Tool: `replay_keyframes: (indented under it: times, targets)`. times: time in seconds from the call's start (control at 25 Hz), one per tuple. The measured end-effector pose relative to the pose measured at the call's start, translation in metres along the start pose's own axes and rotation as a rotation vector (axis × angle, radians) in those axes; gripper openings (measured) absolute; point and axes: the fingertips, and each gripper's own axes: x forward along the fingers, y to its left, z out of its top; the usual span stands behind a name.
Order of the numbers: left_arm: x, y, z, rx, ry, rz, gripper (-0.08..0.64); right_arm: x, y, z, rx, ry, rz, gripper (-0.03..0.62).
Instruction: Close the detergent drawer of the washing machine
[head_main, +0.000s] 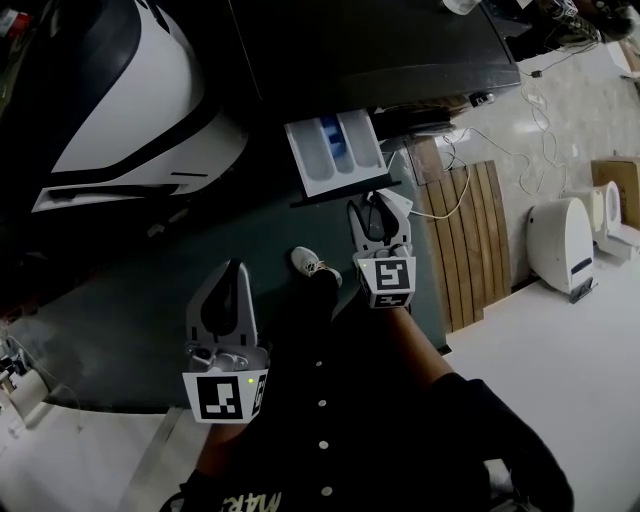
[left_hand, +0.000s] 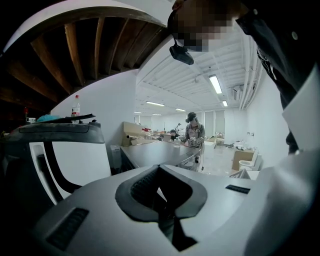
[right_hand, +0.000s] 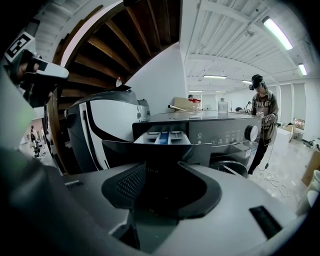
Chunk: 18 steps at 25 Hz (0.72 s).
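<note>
Left tool (head_main: 228, 275): Nearest to me, low and to my left. Its jaws are closed on nothing. It hangs well apart from the drawer and takes no part in the work.
Right tool (head_main: 368, 212): Ahead of me, jaws together and empty. Its tips point at the front panel of the drawer, just beside it. I cannot tell if they touch.
Detergent drawer (head_main: 335, 150): Pulled out of the machine's upper left corner. The white tray and its blue middle compartment are exposed. In the right gripper view it fills the space directly beyond my jaws (right_hand: 162, 137).
Washing machine (head_main: 380, 50): Dark body behind the drawer, with the control dial to the right.
Step in hand: By my judgement, approach for the push. The drawer is not yet closed.
Next move: Keep the right tool closed. Set its tips square on the front panel. Push straight along the drawer's travel until the panel sits flush. An off-centre push may jam the tray.
</note>
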Motion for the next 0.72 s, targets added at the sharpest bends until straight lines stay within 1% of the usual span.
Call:
replay_keyframes:
  times: [0.12, 0.24, 0.36, 0.48, 0.56, 0.72]
  targets:
    - [-0.0009, 0.0002, -0.001, -0.005, 0.004, -0.003, 0.014, 0.0015, 0.0006, -0.0001, -0.003, 0.0, -0.031, 0.186]
    - [-0.0006, 0.0019, -0.0013, -0.012, 0.006, -0.002, 0.014, 0.0033, -0.0031, -0.0021, -0.015, 0.005, -0.089, 0.186]
    - [0.0, 0.0022, -0.0014, -0.018, 0.009, -0.001, 0.014, 0.0052, -0.0026, 0.0006, -0.015, -0.011, -0.125, 0.186]
    - [0.0009, 0.0036, -0.0026, -0.024, 0.007, -0.002, 0.014, 0.0054, 0.0005, 0.0029, -0.005, 0.004, -0.151, 0.184]
    - [0.0009, 0.0049, -0.0029, -0.025, 0.003, 0.0, 0.014, 0.0059, 0.0002, 0.0016, -0.018, -0.011, -0.163, 0.179]
    - [0.0003, 0.0055, -0.0034, -0.026, 0.009, 0.002, 0.014, 0.0064, -0.0015, 0.0011, -0.026, -0.028, -0.157, 0.178]
